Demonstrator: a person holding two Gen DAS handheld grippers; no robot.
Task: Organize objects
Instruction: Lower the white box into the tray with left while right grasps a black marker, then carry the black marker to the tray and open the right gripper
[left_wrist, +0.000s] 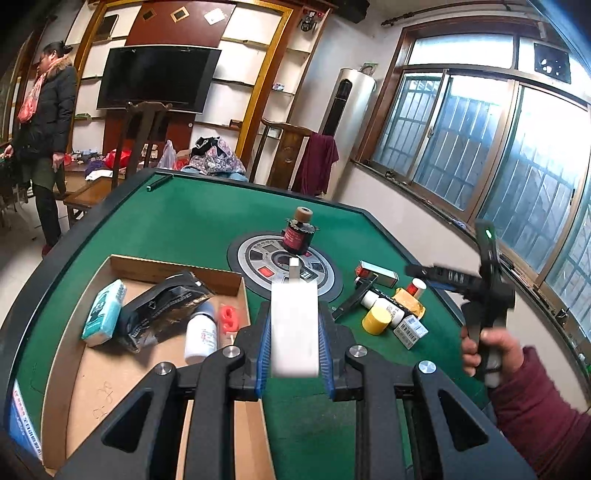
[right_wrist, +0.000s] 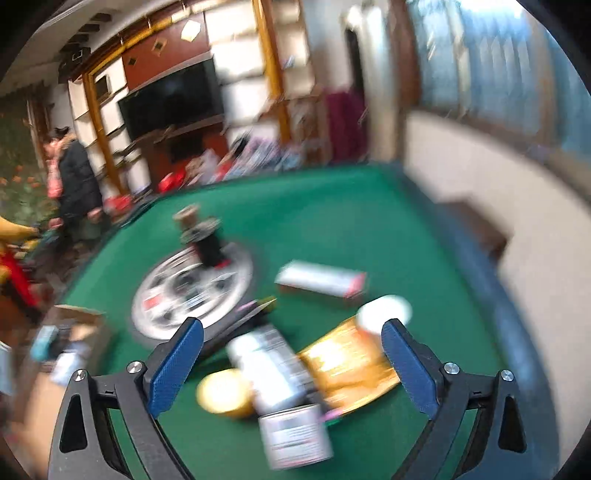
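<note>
My left gripper (left_wrist: 294, 332) is shut on a white rectangular box (left_wrist: 294, 321), held above the green table just right of an open cardboard box (left_wrist: 173, 271). That cardboard box holds a teal tissue pack (left_wrist: 104, 314), a black pouch (left_wrist: 162, 308), a white bottle (left_wrist: 201, 338) and a red item (left_wrist: 229, 318). My right gripper (right_wrist: 291, 326) is open and empty above a pile: a yellow-capped bottle (right_wrist: 225, 393), a gold packet (right_wrist: 347, 365), a small white box (right_wrist: 295, 435) and a long box (right_wrist: 321, 282). The right wrist view is blurred.
A dark bottle with a brown cap (left_wrist: 298, 232) stands on the round silver panel (left_wrist: 255, 258) at the middle of the green table (left_wrist: 192, 221). A person in a dark coat (left_wrist: 46, 122) stands beyond the table at the far left. Windows (left_wrist: 480, 147) line the right wall.
</note>
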